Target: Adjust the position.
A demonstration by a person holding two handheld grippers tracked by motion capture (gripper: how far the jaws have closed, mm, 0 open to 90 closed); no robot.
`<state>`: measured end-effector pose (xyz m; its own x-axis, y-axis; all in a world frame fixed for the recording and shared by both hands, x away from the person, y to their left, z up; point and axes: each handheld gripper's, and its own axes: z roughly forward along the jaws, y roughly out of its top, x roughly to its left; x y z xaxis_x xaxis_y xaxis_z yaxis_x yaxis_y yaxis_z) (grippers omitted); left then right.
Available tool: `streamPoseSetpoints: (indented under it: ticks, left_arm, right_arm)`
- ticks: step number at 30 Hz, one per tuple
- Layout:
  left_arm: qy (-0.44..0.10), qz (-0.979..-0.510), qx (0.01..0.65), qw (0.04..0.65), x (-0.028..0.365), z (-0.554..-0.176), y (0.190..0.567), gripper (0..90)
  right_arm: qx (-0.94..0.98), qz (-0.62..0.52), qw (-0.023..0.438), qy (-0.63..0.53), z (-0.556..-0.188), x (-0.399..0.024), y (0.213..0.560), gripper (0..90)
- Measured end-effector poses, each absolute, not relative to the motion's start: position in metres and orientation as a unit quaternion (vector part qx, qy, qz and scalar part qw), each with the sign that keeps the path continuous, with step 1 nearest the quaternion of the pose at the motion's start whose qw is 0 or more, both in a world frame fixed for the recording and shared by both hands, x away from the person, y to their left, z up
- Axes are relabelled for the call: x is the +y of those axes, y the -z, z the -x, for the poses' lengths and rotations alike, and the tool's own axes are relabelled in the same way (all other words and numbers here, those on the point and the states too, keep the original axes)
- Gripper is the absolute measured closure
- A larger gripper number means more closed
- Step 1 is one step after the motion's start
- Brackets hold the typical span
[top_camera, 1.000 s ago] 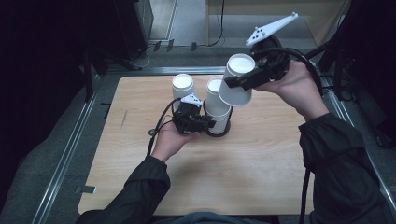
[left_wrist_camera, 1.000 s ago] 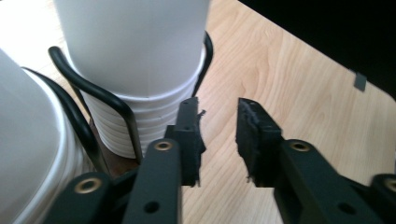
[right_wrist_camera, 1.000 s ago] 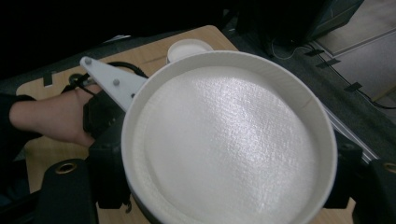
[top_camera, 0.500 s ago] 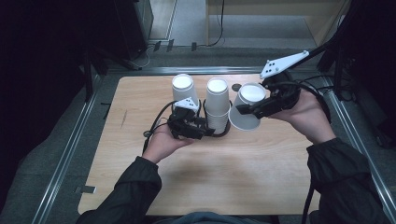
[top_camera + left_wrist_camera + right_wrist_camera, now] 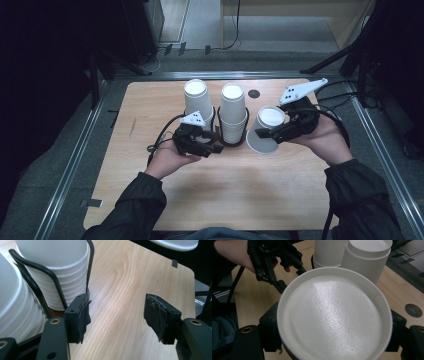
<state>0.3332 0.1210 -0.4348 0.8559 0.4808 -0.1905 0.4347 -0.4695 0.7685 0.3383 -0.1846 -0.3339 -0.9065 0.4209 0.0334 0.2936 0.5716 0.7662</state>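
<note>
Nearest the surface's (image 5: 240, 200) front edge, the person's two sleeved forearms came in from below, each hand carrying a gripper. The left gripper (image 5: 207, 146) lay low over the middle of the surface, its fingers (image 5: 79, 315) spread apart with nothing between them; in the left gripper view bare wood showed in the gap, and the near finger sat just beside the black wire holder (image 5: 53, 280) that ringed the cup stacks. The right gripper (image 5: 267, 134) was held toward the right half of the surface, its fingers clamped on a single white paper cup (image 5: 265, 130), one on either side of its wall. That cup was upside down and tilted, its flat base turned up toward the camera, and it sat just to the right of the holder; whether its rim touched the wood could not be told. Farther back, toward the far edge, two stacks of white cups stood inverted in the holder side by side: the middle stack (image 5: 233, 112) and the left stack (image 5: 197, 100). Beyond them, near the far edge, a small dark round hole (image 5: 254, 93) marked the wood.
</note>
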Motion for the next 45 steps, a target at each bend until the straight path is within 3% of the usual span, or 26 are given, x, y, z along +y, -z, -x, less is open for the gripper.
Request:
streamPoseSetpoints:
  ticks: [14, 23, 28, 37, 40, 45]
  left_arm:
    - [0.001, -0.865, 0.264, 0.428, 0.124, -0.323, 0.451, 42.9]
    - [-0.012, -0.861, 0.264, 0.434, 0.133, -0.322, 0.463, 42.0]
    - [-0.020, -0.861, 0.274, 0.429, 0.137, -0.324, 0.468, 36.9]
    - [0.012, -0.871, 0.261, 0.417, 0.137, -0.326, 0.478, 23.5]
    - [0.011, -0.868, 0.259, 0.424, 0.136, -0.325, 0.477, 14.5]
    - [0.020, -0.862, 0.246, 0.442, 0.136, -0.325, 0.475, 12.5]
  right_arm:
    - [0.885, -0.188, 0.055, -0.422, -0.336, -0.181, 0.379, 23.2]
    - [0.882, -0.198, 0.032, -0.426, -0.340, -0.180, 0.415, 23.2]
    - [0.893, -0.178, 0.034, -0.413, -0.339, -0.175, 0.432, 23.2]
    - [0.885, -0.186, 0.023, -0.426, -0.342, -0.173, 0.444, 23.2]
    - [0.881, -0.188, 0.017, -0.433, -0.349, -0.172, 0.448, 23.2]
    - [0.876, -0.190, 0.007, -0.443, -0.350, -0.168, 0.450, 23.2]
